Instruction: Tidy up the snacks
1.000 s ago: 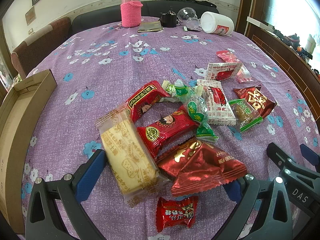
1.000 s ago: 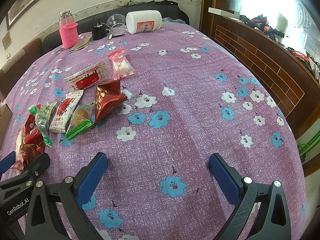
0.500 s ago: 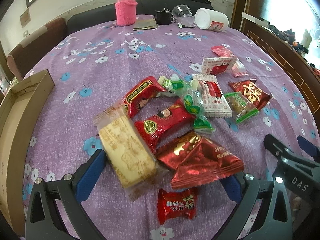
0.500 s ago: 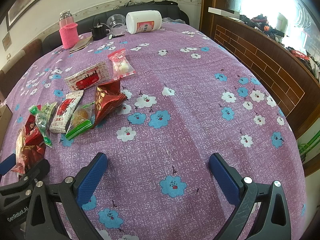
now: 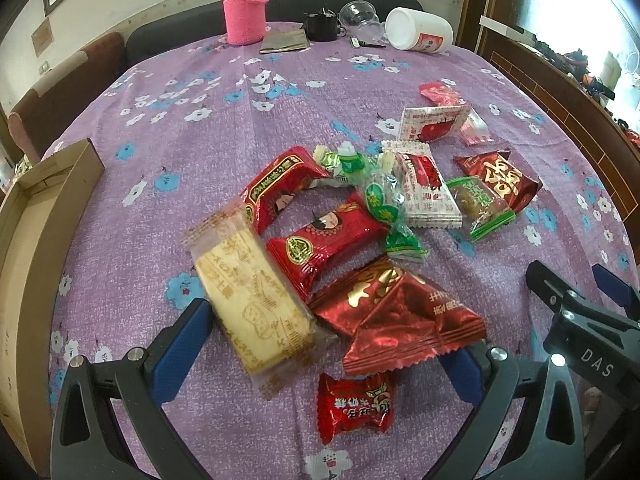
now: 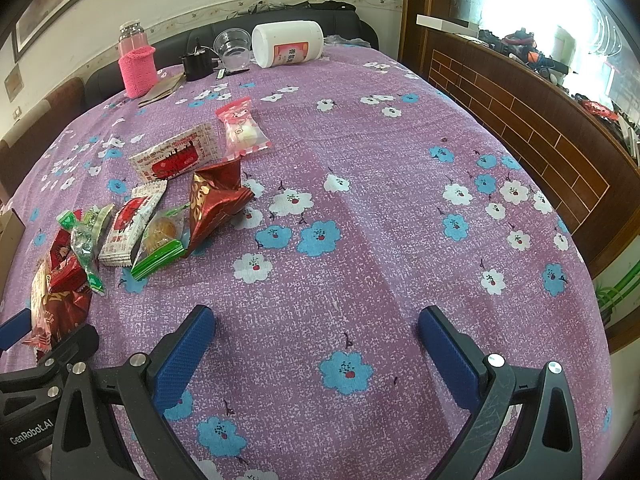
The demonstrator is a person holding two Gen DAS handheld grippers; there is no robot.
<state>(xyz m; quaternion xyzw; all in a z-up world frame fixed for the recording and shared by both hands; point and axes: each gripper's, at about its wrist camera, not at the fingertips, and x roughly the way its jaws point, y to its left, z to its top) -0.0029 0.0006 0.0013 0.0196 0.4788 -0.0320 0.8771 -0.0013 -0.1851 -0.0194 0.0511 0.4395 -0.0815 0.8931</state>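
A purple flowered tablecloth [image 5: 248, 120] covers the round table, with a cardboard box [image 5: 28, 240] at its left edge. The snacks [image 5: 340, 240] lie heaped mid-table; the left gripper [image 5: 324, 344], jaws spread wide, straddles a biscuit packet [image 5: 252, 304] and a red pouch [image 5: 400, 320]. The right gripper [image 6: 316, 336] hangs released over bare cloth beside the pile.

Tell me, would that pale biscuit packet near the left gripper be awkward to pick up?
Probably a little. The biscuit packet looks flat and stiff, so it should not flop. Its clear glossy wrapper may slide between the pads. The biscuit inside could crack if squeezed hard.
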